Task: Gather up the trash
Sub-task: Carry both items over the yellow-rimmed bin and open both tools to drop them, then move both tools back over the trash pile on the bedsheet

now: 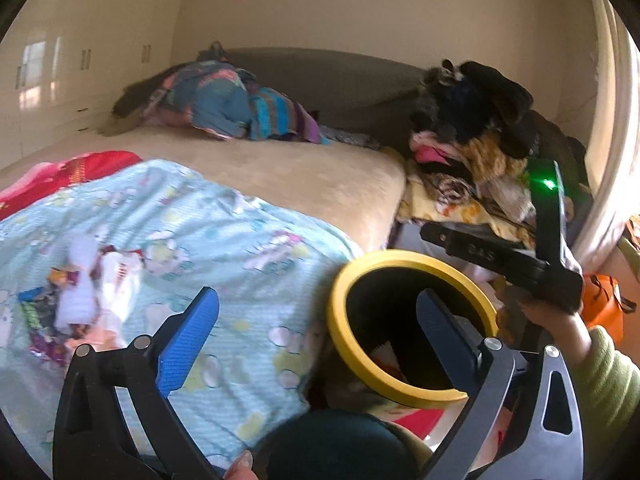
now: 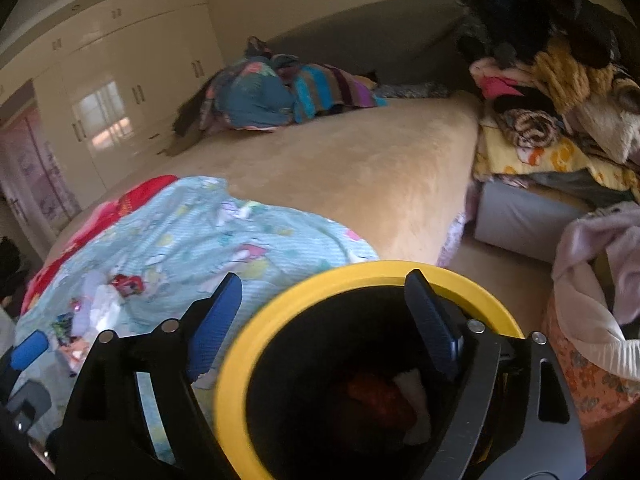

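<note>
Soft daylight, window glare on wardrobe [image 2: 104, 120]; motion blur, fisheye-warped dark edges.

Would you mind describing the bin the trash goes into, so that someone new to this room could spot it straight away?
Start at the big bed with the beige cover and go to its near corner, where a pale blue cartoon-print sheet hangs over the edge. The bin stands on the floor right beside that corner. It is black and round with a bright yellow rim, unlike the fabric laundry basket next to it.

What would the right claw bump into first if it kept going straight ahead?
Probably the bin: the right claw, open and empty, straddles its yellow rim, one finger over the mouth. Depth is hard to judge.
</note>
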### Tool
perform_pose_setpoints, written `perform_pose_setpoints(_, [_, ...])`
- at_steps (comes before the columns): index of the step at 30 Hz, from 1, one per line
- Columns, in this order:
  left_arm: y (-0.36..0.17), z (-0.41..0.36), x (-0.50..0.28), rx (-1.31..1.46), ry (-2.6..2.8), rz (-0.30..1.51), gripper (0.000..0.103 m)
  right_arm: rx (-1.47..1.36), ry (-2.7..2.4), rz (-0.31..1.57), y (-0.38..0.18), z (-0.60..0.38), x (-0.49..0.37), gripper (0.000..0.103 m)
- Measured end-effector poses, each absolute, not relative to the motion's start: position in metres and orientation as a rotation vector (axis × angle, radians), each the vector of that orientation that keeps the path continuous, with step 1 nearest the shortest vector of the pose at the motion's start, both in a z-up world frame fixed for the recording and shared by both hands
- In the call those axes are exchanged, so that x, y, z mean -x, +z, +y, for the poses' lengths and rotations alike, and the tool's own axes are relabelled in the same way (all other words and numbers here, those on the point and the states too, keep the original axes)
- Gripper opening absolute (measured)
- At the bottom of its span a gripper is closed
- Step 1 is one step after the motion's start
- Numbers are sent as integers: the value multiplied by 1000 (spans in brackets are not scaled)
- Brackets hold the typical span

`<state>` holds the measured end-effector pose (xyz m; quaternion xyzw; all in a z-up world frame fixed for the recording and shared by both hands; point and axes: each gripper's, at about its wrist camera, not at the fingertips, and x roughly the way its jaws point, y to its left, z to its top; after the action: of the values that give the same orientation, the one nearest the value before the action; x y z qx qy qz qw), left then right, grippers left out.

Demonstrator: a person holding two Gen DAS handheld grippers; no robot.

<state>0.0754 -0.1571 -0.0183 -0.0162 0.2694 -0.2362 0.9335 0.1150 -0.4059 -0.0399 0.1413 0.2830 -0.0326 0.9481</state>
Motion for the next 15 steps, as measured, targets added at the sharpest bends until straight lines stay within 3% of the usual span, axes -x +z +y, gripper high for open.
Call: perform_pose_setpoints(15, [7,-93,-72,99,-317,460,96,-225,76,545,-24,-346,-108,76])
